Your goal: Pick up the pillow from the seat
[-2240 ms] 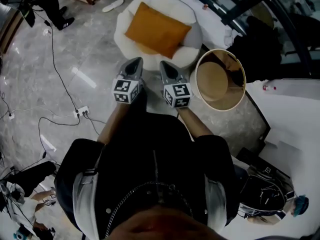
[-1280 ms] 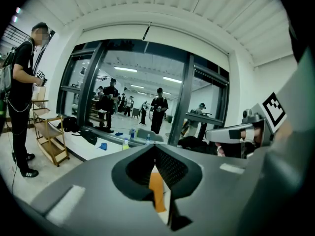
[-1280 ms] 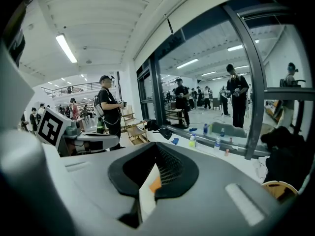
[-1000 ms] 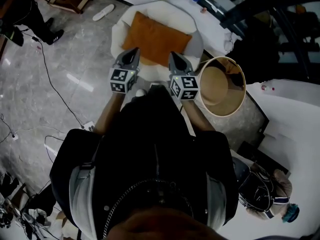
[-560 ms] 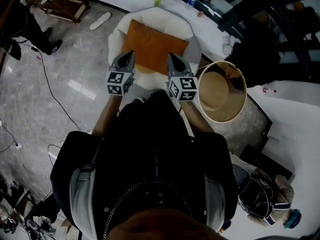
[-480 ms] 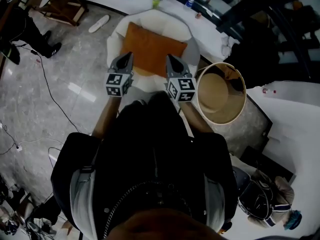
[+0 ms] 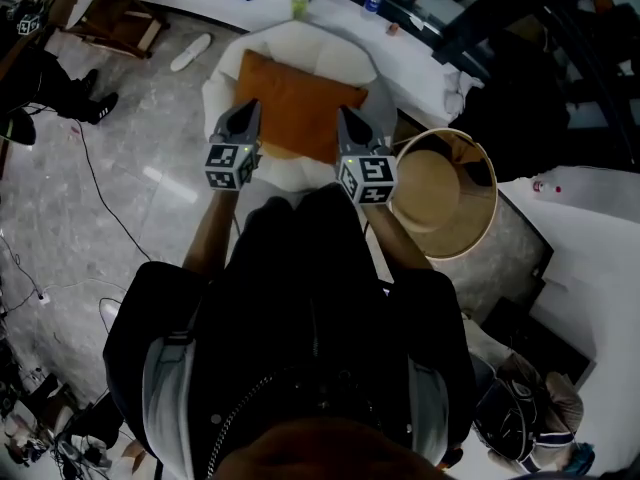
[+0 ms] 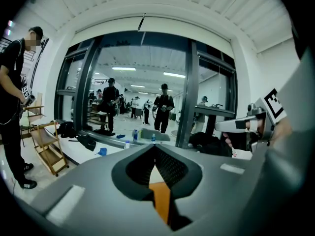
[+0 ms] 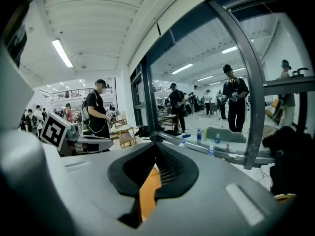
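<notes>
Head view shows my left gripper [image 7: 247,116] and right gripper [image 7: 348,120], both closed and empty, poised at the near corners of the orange pillow [image 7: 297,103] lying on the white seat [image 7: 335,56], presumably for a two-sided pickup.

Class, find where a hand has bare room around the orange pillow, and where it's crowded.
Free: the strip of white seat before the pillow, and grey floor left of the seat. Crowded: right side, against the tan bin.

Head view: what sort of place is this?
Probably an indoor data-recording studio: cables trail over the stone floor, a cushioned seat holds a pillow, and people stand behind a glass wall.
</notes>
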The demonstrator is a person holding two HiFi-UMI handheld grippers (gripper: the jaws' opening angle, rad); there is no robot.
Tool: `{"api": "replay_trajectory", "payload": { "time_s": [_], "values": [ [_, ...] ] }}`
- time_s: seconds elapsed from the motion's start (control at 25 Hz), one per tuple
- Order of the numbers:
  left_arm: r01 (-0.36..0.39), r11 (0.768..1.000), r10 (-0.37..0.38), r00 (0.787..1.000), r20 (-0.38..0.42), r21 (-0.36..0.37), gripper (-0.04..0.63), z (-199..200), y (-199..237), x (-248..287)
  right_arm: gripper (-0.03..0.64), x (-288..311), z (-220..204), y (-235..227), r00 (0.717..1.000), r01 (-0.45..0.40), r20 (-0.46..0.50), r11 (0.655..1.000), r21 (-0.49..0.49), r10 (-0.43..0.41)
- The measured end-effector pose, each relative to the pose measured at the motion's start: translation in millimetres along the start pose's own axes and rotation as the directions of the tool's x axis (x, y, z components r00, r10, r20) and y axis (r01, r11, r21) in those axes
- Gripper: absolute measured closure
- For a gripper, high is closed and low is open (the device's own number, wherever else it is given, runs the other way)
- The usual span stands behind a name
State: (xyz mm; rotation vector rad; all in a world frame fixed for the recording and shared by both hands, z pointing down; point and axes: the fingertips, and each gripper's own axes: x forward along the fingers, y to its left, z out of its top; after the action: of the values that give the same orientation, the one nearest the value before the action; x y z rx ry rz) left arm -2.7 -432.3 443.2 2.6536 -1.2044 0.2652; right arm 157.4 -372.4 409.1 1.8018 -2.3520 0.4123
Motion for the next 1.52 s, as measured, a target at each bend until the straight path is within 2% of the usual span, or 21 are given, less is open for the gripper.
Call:
{"api": "replay_trajectory", "payload": {
  "time_s": [0.2,0.44,0.8,1.04,1.24,1.44,1.52],
  "values": [
    [-0.018,1.0,0.019,1.0,-0.021,0.019,0.586,-44,10,40,0.614,12,-45,-42,0.999,0.045,0.008,0.999,0.002,-0.045],
    [-0.026,0.999,0.027,1.0,-0.009,0.028,0.586,-92,29,76,0.614,32,-104,-80,0.995,0.098,0.013,0.995,0.027,-0.098],
    [-0.013,0.993,0.019,0.998,-0.053,0.119,0.586,-178,60,125,0.614,72,-190,-114,0.991,0.135,0.013,0.99,0.04,-0.135],
    [-0.027,0.988,0.036,0.998,-0.06,0.155,0.586,-246,99,153,0.614,95,-253,-145,0.979,0.201,0.021,0.976,0.083,-0.203],
    [-0.06,0.966,0.073,0.996,-0.042,0.253,0.585,-303,143,174,0.614,121,-308,-160,0.971,0.239,0.013,0.971,0.027,-0.24],
    [-0.087,0.963,0.092,0.996,-0.008,0.254,0.571,-338,176,198,0.614,143,-344,-187,0.956,0.283,0.06,0.955,0.087,-0.288],
    [-0.08,0.97,0.083,0.997,-0.004,0.229,0.571,-351,185,203,0.614,155,-358,-194,0.952,0.292,0.064,0.952,0.096,-0.298]
  ]
}}
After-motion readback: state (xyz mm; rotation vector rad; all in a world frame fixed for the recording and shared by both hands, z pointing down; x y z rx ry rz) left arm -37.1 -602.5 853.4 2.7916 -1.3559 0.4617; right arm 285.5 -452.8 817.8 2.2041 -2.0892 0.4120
